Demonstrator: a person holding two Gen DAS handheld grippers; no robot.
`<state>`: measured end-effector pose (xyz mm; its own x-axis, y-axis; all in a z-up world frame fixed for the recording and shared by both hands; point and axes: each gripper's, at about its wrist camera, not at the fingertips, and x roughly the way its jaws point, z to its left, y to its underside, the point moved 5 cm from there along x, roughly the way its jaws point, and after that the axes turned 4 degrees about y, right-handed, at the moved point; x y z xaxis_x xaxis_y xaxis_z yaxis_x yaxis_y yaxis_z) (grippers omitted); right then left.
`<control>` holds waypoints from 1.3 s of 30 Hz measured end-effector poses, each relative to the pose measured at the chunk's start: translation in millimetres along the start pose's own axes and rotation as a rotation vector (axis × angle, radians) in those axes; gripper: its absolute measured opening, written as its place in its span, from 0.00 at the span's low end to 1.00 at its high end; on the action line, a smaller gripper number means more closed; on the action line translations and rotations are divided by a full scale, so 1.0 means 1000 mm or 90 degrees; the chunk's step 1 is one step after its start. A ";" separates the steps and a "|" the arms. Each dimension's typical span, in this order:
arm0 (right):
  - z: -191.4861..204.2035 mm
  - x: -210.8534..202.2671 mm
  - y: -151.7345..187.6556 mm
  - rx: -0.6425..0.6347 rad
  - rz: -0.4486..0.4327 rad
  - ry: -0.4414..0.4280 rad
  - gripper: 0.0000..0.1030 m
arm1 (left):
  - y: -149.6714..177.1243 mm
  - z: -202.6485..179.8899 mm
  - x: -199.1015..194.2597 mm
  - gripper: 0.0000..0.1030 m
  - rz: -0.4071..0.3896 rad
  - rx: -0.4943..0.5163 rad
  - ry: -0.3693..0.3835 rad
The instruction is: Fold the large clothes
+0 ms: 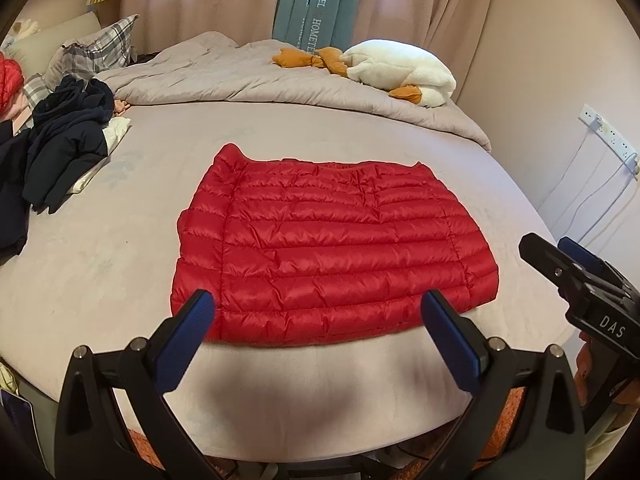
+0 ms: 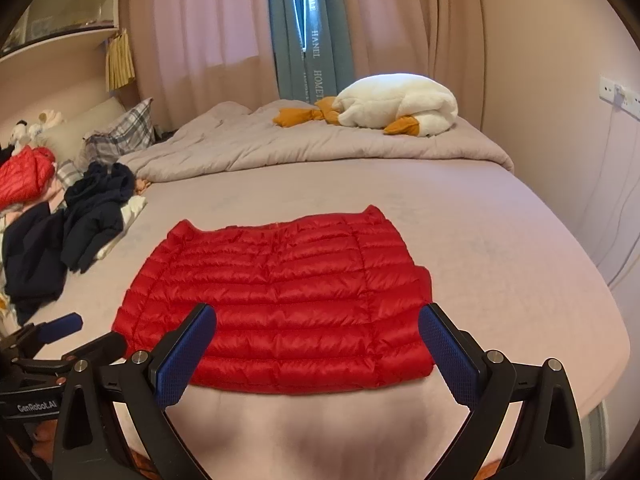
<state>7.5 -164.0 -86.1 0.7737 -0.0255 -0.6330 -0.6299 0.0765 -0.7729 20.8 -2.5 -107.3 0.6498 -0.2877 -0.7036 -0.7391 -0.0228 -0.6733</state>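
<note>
Red quilted puffer jacket (image 1: 336, 248) – glossy, folded rectangular – both tools (image 1: 320, 312) (image 2: 318, 328) released.

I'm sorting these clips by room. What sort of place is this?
Most likely a home bedroom: a bed with a rumpled quilt, a plaid pillow and a plush goose, with curtains behind.

White plush goose (image 1: 400, 70) on rumpled grey duvet (image 1: 248, 76); plaid pillow (image 1: 100, 46) at left.
</note>
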 end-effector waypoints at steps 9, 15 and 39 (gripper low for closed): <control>0.001 0.001 0.001 -0.004 0.003 -0.003 0.97 | 0.002 -0.002 -0.004 1.00 -0.002 0.003 -0.011; 0.005 0.001 0.003 -0.009 0.005 -0.007 0.97 | 0.004 -0.001 -0.004 1.00 0.002 0.006 -0.011; 0.009 0.004 0.007 -0.020 0.013 -0.007 0.97 | 0.005 -0.001 -0.005 1.00 0.000 0.010 -0.007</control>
<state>7.2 -154.4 -93.4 0.7611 -0.0139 -0.6485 -0.6474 0.0452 -0.7608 13.1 -2.2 -106.6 0.6520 -0.2773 -0.7057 -0.7361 -0.0086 -0.6768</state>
